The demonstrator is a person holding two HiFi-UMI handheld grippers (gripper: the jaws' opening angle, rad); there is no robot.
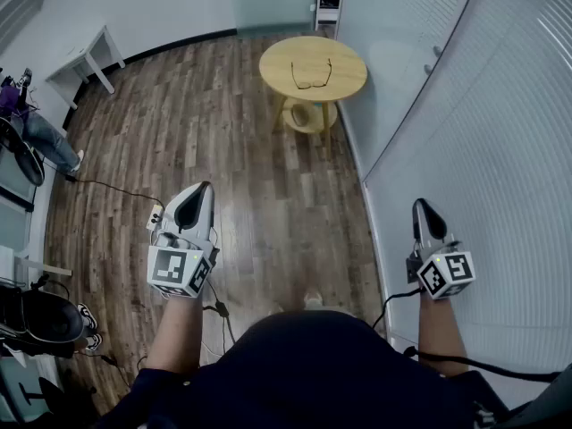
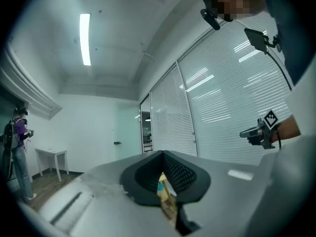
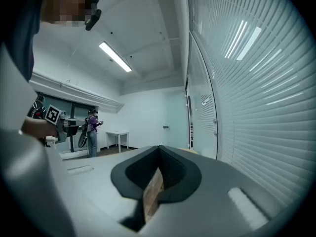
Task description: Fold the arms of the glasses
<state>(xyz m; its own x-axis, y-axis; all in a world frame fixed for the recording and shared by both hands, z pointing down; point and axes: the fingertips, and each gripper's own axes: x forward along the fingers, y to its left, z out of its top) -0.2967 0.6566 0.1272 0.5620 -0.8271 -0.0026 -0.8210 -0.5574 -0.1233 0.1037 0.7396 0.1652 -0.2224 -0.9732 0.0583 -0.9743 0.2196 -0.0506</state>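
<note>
Dark-framed glasses (image 1: 312, 74) lie with arms spread on a round wooden table (image 1: 350, 63) far ahead, near the blinds wall. Both grippers are held low and well short of the table, over the wood floor. My left gripper (image 1: 204, 189) is shut with nothing in it, its jaws meeting in a point (image 2: 162, 155). My right gripper (image 1: 420, 206) is also shut and empty, close to the blinds wall, with its tips together (image 3: 159, 149). Each gripper view looks up toward the ceiling, and the glasses do not show in them.
A white blinds wall (image 1: 465, 132) runs along the right. A white side table (image 1: 85, 59) stands back left, and a person (image 1: 45, 137) is at the left edge. A cable (image 1: 116, 188) trails over the floor. A dark chair (image 1: 40, 320) sits bottom left.
</note>
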